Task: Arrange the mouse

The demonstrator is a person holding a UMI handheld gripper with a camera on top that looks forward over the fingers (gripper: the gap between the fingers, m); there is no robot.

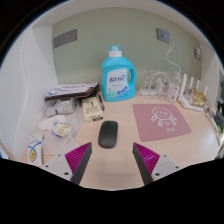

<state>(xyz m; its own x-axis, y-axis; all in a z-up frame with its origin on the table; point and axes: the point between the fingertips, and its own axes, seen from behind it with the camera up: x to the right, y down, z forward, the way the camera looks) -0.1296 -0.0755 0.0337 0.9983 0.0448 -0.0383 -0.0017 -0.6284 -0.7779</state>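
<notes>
Above desk (115, 165), gripper (112, 160) level, fingers apart; mouse (107, 134) just ahead

The hand-held gripper (113, 160) has two dark fingers, each bearing a magenta triangular pad (78, 156) inside.

Legible markings are limited. The blue detergent bottle (117, 76), standing well beyond the fingers near the wall, carries a white front label with dark blue characters; the characters are too small to read. The pink mouse pad (162, 119), ahead and to the right of the fingers, bears a line-drawn cartoon figure with no readable lettering. The small packages (92, 108) ahead and to the left of the fingers show printed areas whose text cannot be resolved. The packet (35, 150) nearest the left finger shows print that is also unreadable. No numbers, brand names or signs can be made out.
</notes>
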